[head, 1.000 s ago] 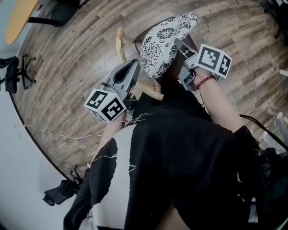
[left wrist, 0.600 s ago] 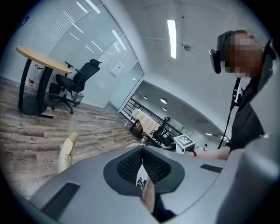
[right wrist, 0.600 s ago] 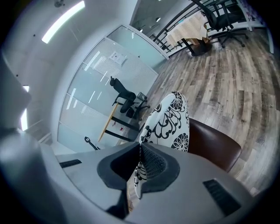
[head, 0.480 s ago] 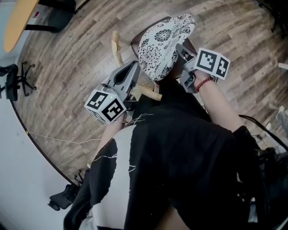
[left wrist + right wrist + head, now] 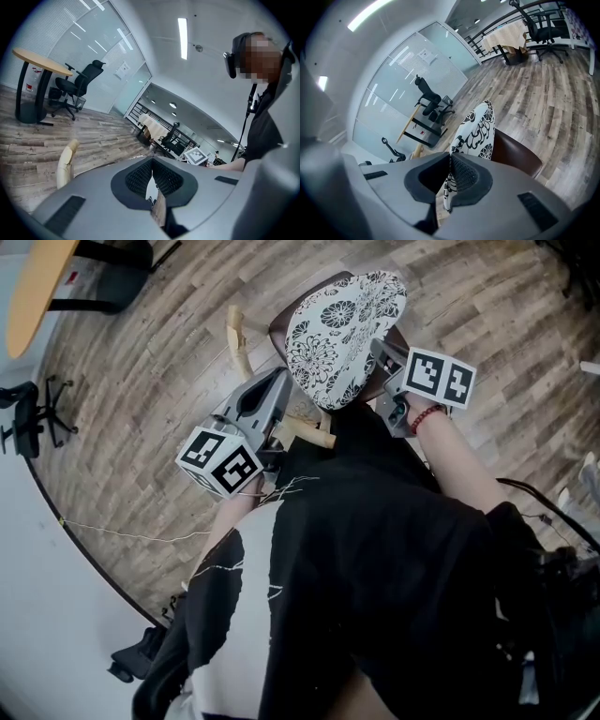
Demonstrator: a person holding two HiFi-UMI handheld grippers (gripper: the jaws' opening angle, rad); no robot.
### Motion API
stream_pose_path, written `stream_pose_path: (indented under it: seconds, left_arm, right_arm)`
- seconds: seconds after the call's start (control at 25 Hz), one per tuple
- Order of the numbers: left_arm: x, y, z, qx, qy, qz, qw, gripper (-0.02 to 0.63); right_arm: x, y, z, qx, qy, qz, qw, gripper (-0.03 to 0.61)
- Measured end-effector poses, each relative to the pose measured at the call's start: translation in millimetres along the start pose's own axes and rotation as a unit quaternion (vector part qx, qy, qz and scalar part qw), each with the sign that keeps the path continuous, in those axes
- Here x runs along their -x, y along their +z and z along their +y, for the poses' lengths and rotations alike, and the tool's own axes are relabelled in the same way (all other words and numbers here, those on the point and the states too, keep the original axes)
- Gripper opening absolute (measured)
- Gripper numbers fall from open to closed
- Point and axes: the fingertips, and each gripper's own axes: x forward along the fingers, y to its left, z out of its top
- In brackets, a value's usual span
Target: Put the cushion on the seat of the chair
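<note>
A white cushion [image 5: 342, 334] with a black flower print hangs tilted over the brown chair seat [image 5: 277, 326]. Both grippers hold it. My left gripper [image 5: 284, 376] is shut on its near left edge, and a strip of the print shows between the pads [image 5: 151, 190]. On the cushion's right edge my right gripper [image 5: 376, 343] is shut. In the right gripper view the cushion [image 5: 477, 129] stands on edge above the seat [image 5: 515, 152]. The chair's pale wooden frame [image 5: 234, 334] shows to the left of the seat.
A round wooden table [image 5: 36, 279] on a black base stands at the far left, with a black office chair [image 5: 23, 409] beside it. A thin cable [image 5: 112, 532] lies across the wood floor. More office chairs [image 5: 431, 105] and tables stand further off.
The cushion and both grippers have moved a little further out over the chair seat. Both grips have held.
</note>
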Motion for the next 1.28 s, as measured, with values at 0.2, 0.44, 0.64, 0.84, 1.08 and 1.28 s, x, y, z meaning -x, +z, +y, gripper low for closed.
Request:
stream_pose_path:
  seconds: [0.2,0.44,0.64,0.84,1.08,1.28]
  left_arm:
    - [-2.3,-2.3,-5.4,-0.005,-0.004,0.005,1.0000,0.014]
    - [-5.5,-7.7,-7.0,-0.005,-0.006,0.013,0.9999,0.014]
    - [-9.8,-12.2,-11.1,-0.005,-0.010,0.020,0.9997,0.014]
    - [-15.2,-13.1,-12.2,-0.006,-0.014,0.024,0.9996,0.014]
    - [-20.2,-16.9,-12.6,-0.005,-0.022,0.037,0.9991,0.014]
    - [-21.1,-22.1,-8.4,-0.008,-0.024,0.049,0.9985,0.014]
  right_arm:
    - [3.7,-7.9,-19.2,0.043,-0.031,0.005,0.999,0.020]
    - [7.1,-20.7,-37.8,0.118,-0.067,0.018,0.991,0.020]
    - [6.0,-31.3,-50.4,0.156,-0.067,0.017,0.985,0.020]
    - [9.1,-31.4,-58.0,0.174,-0.076,0.009,0.982,0.020]
    - [9.6,-33.4,-70.0,0.186,-0.092,0.008,0.978,0.020]
    - [8.9,-32.5,-81.8,0.214,-0.107,-0.003,0.971,0.020]
